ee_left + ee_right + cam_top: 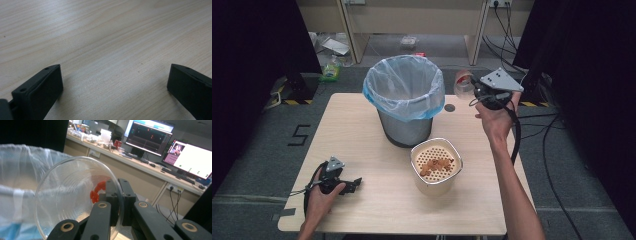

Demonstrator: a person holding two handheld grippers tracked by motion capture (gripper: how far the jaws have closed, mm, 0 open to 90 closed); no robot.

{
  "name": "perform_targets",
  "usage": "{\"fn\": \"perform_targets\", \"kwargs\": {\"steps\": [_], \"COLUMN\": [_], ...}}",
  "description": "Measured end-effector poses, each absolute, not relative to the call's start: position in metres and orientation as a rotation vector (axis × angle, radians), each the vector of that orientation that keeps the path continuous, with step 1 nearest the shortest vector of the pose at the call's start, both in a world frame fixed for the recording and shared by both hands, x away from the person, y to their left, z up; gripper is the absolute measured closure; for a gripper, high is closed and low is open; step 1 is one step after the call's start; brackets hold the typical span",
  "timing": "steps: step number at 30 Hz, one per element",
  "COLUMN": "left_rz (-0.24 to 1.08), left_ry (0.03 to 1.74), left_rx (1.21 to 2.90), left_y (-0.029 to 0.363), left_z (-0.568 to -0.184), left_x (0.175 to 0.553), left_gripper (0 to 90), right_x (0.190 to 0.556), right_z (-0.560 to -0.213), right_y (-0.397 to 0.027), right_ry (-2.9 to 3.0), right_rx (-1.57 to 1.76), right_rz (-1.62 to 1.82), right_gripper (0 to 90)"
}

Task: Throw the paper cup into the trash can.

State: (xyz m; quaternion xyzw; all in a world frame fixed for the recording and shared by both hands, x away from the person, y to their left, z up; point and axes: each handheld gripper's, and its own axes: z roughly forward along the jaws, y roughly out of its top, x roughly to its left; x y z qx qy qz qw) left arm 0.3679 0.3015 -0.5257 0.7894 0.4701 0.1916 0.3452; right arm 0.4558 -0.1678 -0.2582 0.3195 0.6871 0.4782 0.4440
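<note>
2 jaws of right gripper [117, 195] pinch clear cup [75, 195] rim.

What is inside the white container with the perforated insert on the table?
Brown food scraps lie on the perforated insert of the white container. What is below the insert cannot be seen, because it covers the bottom.

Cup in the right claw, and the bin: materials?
Cup: looks like thin clear plastic, glossy; the bin liner shows through its wall, which has moulded rings. Bin: probably metal, dull grey sheen, lined with a translucent pale-blue plastic bag, crinkled.
</note>
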Motion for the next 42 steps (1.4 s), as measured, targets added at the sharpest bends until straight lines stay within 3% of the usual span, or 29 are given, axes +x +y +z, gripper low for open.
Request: {"fn": "perform_targets", "kwargs": {"steps": [10,27,35,42], "left_rz": [0.497,0.497,0.495,0.495], "left_ry": [1.22,1.22,1.217,1.217], "left_rx": [2.049,2.05,2.052,2.052], "left_y": [0.302,0.302,0.302,0.302], "left_z": [-0.526,-0.526,-0.526,-0.526], "left_x": [0.368,0.368,0.367,0.367], "left_gripper": [0.0,0.0,0.0,0.0], "right_x": [0.468,0.512,0.522,0.516], "right_z": [-0.236,-0.244,-0.252,-0.251], "right_y": [-0.132,-0.05,-0.034,-0.061], "right_ry": [1.743,1.931,1.977,1.961], "right_rx": [0.723,0.728,0.829,0.892], "right_rz": [1.21,1.235,1.268,1.287], "right_gripper": [88.0,86.0,67.7,58.4]}}
